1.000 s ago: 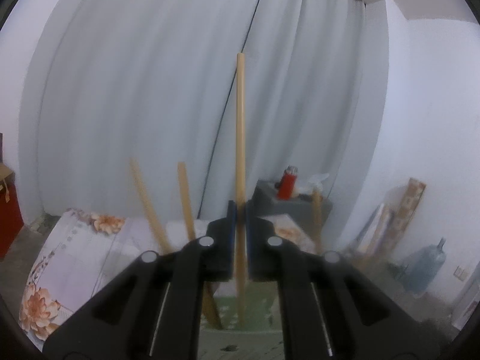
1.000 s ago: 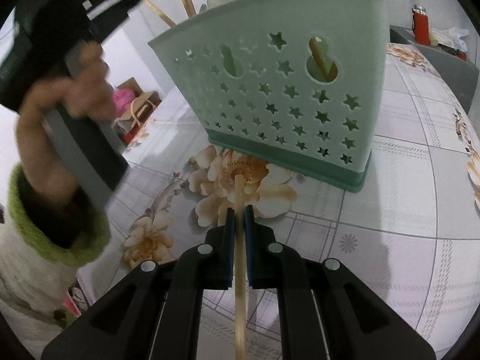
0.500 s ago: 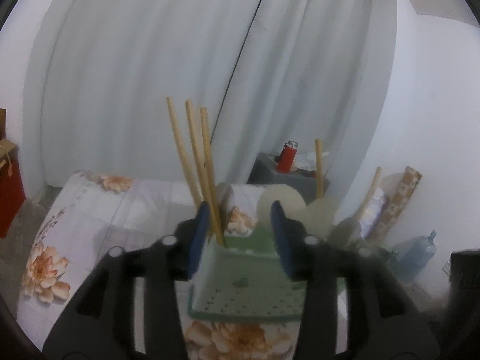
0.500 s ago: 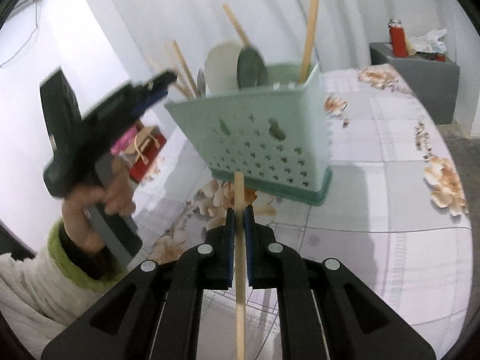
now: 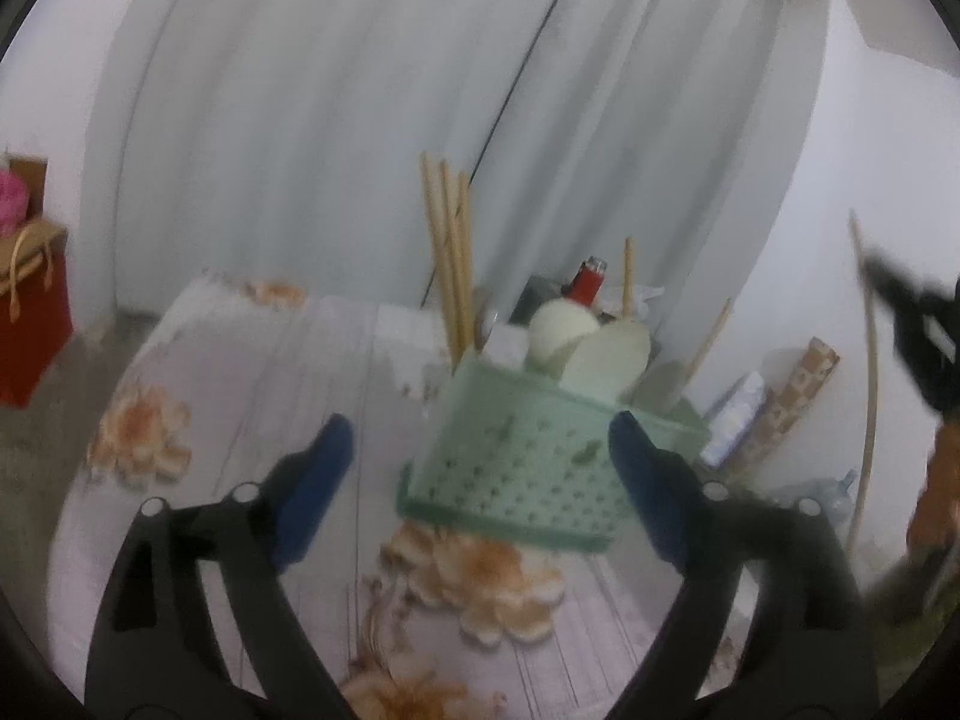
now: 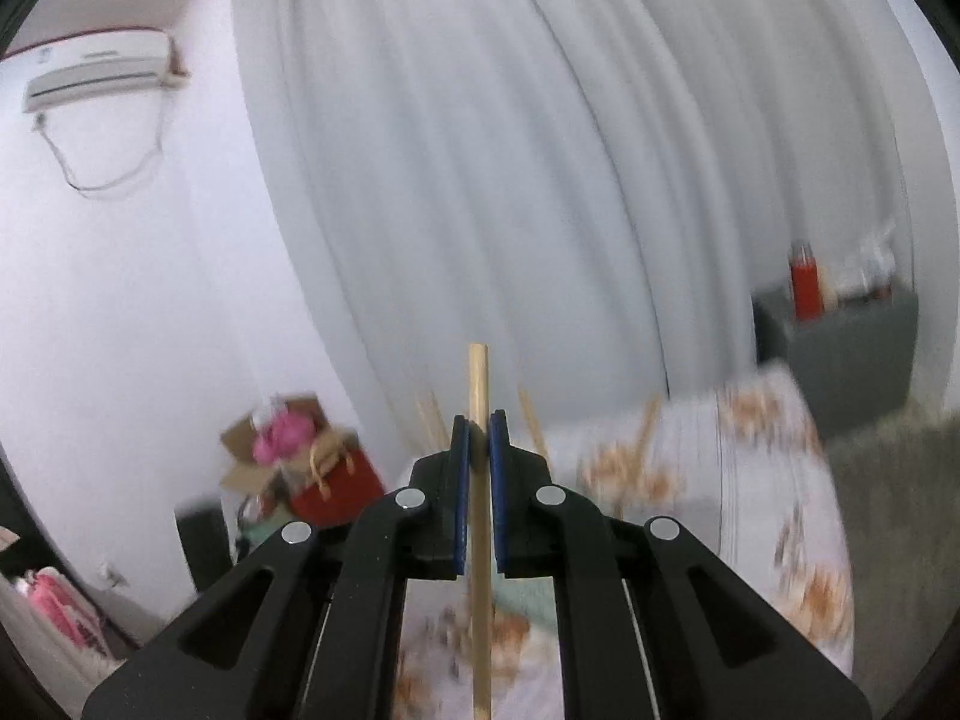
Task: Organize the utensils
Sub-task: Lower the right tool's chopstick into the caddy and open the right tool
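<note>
A mint-green perforated utensil basket [image 5: 540, 462] stands on the flowered table [image 5: 252, 384]. It holds three wooden chopsticks [image 5: 451, 258] upright at its left end, cream spoons [image 5: 585, 339] and more sticks [image 5: 627, 273]. My left gripper [image 5: 477, 468] is open and empty, its jaws wide apart in front of the basket. My right gripper [image 6: 478, 438] is shut on a wooden chopstick [image 6: 478, 384], held upright and high. That chopstick and gripper also show at the right edge of the left wrist view [image 5: 870, 360].
A red bottle [image 5: 589, 282] stands on a grey stand [image 6: 840, 348] behind the table. A red bag [image 5: 33, 324] and a box with pink stuff [image 6: 282, 444] stand at the left. White curtains [image 5: 360, 120] hang behind.
My left gripper let go of its chopstick into the basket, opened wide and pulled back. My right gripper lifted and tilted up with its chopstick, away from the basket's front.
</note>
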A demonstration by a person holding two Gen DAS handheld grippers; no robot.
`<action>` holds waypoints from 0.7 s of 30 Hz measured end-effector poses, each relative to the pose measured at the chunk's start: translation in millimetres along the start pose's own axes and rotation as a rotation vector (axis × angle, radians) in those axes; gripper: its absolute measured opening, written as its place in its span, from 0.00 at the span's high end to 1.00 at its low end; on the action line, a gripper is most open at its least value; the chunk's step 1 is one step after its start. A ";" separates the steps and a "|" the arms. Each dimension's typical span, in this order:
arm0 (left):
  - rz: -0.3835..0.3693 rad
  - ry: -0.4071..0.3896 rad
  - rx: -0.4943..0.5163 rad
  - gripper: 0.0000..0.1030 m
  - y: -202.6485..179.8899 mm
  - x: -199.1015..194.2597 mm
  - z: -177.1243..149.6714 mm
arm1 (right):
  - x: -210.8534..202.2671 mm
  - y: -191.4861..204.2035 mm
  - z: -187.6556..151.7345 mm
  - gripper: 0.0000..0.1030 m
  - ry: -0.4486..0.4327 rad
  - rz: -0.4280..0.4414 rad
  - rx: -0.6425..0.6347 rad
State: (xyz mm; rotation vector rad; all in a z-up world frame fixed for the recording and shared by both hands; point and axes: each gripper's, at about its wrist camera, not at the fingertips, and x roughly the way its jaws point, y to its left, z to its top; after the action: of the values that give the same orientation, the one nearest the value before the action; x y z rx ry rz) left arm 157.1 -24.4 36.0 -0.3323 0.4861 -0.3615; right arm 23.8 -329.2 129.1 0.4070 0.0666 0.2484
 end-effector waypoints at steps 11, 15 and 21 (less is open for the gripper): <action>0.041 0.016 0.045 0.13 5.6 -12.3 -11.3 | 47.8 -1.4 55.1 0.93 -0.272 -0.100 -0.081; 0.055 0.017 0.043 0.12 8.7 -17.4 -12.9 | 72.4 -9.1 42.3 0.93 -0.293 -0.154 -0.104; 0.062 0.030 0.030 0.12 15.5 -18.9 -17.9 | 98.1 -12.1 10.0 0.93 -0.306 -0.207 -0.187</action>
State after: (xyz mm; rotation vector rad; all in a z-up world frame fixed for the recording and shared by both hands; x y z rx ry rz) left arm 136.5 -7.0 22.4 -0.2826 0.5188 -0.3134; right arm 122.6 -319.1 132.0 0.2456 -0.2128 -0.0137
